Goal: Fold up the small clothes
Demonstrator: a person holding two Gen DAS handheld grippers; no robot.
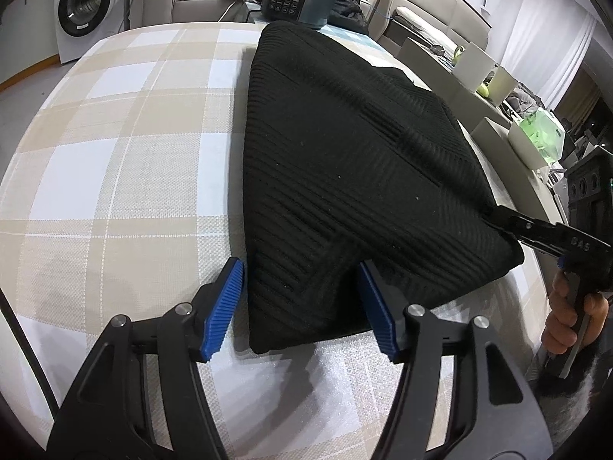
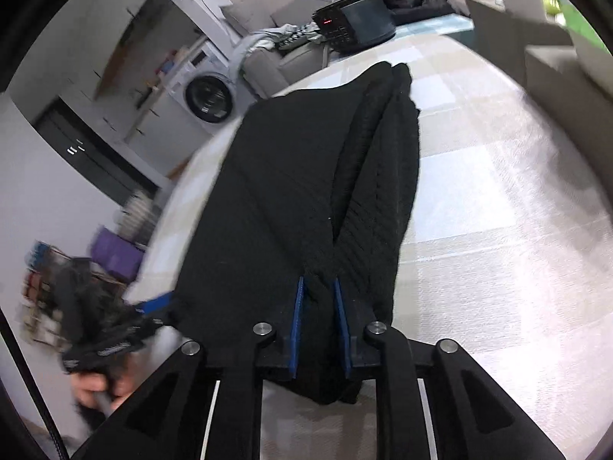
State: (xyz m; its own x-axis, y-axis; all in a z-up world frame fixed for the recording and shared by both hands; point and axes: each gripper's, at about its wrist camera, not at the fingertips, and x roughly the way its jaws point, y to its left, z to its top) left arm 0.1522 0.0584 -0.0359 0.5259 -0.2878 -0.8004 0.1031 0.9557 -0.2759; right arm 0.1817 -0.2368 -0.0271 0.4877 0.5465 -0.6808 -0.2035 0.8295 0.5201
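Black ribbed knit garment (image 1: 345,176), one item, lies folded on the checked table (image 1: 115,145). Left gripper (image 1: 302,306): jaws wide, straddling the garment's near corner. Right gripper (image 2: 318,329): jaws narrow, clamping a garment fold.

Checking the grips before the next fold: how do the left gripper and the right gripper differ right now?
The left gripper stands open, pads either side of the black knit garment's near corner; the right gripper is pinched on a bunched edge. Both have blue ribbed pads and work the same garment.
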